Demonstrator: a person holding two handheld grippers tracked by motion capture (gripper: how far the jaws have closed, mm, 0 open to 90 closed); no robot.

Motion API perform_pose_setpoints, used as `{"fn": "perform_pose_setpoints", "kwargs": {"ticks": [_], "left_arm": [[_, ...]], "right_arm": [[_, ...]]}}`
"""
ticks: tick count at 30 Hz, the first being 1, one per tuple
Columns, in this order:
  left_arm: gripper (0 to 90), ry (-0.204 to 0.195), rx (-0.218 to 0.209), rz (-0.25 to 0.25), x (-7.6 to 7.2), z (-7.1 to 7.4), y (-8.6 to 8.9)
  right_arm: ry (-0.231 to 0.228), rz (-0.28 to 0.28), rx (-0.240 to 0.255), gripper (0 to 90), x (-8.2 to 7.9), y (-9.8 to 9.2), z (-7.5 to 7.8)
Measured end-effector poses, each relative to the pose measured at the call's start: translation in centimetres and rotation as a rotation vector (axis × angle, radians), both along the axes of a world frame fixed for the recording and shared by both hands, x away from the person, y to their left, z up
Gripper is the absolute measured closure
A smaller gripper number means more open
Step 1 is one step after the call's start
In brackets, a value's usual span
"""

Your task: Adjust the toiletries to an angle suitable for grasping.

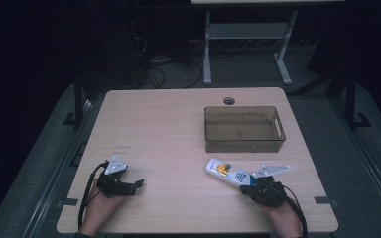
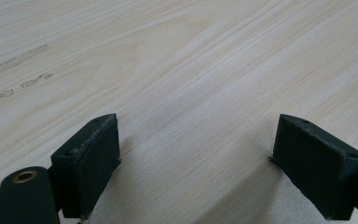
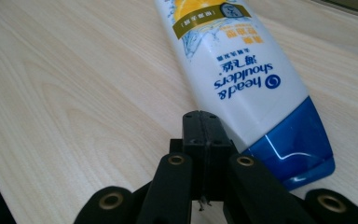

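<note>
Right gripper (image 3: pixel 204 122) with jaws pressed flat together, nothing between them, tips just beside the bottle (image 3: pixel 242 79) and at its blue cap end. Seen in the high view near the front right of the tabletop (image 1: pixel 168 129), held in a hand (image 1: pixel 284 218) coming in from the bottom edge, grey plate on top, cable trailing back along the forearm.

Bottle lying flat on its side on the wood, white body with an orange and yellow label patch and blue print, blue cap toward the right gripper, other end pointing away and to the left in the high view. Placed in front of the bin (image 1: pixel 244 129), near it but apart from it, and not inside. Whether the closed tips actually touch the bottle: cannot tell; in the right gripper view they stand against its lower edge.

Bin clear and brownish, rectangular, upright on the right rear part of the tabletop, handle slot in its right wall, a round cable hole in the wood just behind it.

Left gripper (image 2: pixel 198 154) with jaws wide apart, bare wood between the pads, nothing held. Resting low at the front left of the tabletop, well apart from bottle and bin, cable looping behind the hand.
</note>
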State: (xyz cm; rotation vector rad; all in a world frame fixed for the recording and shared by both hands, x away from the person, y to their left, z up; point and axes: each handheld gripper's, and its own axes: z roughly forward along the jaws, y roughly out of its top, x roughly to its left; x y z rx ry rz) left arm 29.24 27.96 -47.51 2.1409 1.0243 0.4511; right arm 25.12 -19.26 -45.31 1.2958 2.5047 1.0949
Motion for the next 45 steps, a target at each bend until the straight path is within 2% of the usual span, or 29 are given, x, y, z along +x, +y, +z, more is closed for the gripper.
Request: {"fn": "perform_pose_setpoints", "kwargs": {"ticks": [14,28,45], "left_arm": [[13.5,0.000,0.000,-0.001,0.0,0.0,0.0],[13.0,0.000,0.000,-0.009,-0.1,0.0,0.0],[13.0,0.000,-0.002,-0.011,-0.1,0.0,0.0]], "right_arm": [[-0.007,-0.063,-0.016,89.9,1.0,-2.0,-0.1],[-0.015,-0.093,-0.027,89.9,2.2,-2.7,0.0],[-0.030,-0.172,-0.033,89.9,4.6,-4.1,0.4]]}}
